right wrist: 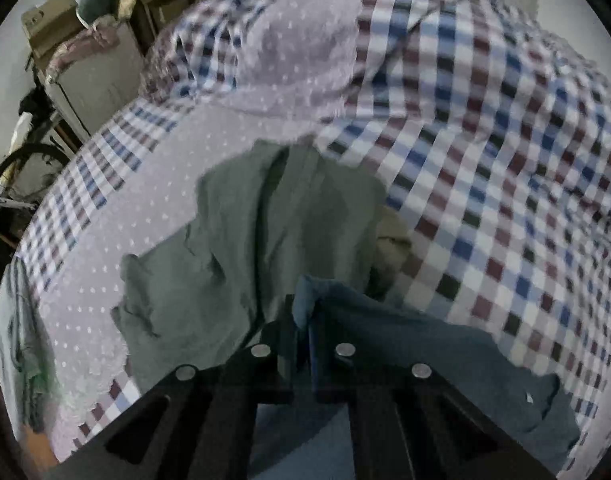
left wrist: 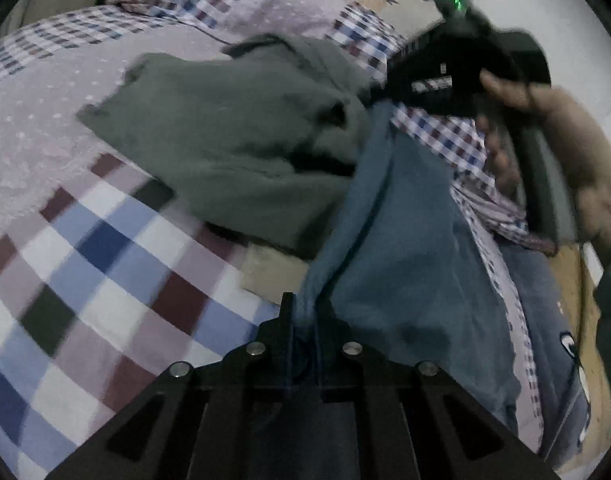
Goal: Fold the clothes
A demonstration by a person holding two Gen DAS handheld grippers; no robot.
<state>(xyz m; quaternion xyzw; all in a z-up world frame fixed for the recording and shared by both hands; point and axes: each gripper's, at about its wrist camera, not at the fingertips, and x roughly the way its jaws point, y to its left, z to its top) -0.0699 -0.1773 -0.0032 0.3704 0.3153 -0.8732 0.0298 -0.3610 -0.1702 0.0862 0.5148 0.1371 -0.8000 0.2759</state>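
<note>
Both tools, left tool (left wrist: 303, 320) and right tool (right wrist: 304, 322), pinch the blue garment (left wrist: 405, 248); next, carry its edge over the bed (left wrist: 45, 128) to fold.

blue garment (left wrist: 401, 240), grey-green garment (left wrist: 233, 140), bedcover (left wrist: 105, 260) – checked blue/maroon/white

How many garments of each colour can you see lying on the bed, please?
Grey-green garment: 1
Blue garment, pinched by both the left gripper and the right gripper: 1
Pale grey-green garment at the bed's edge: 1
Total: 3
</note>
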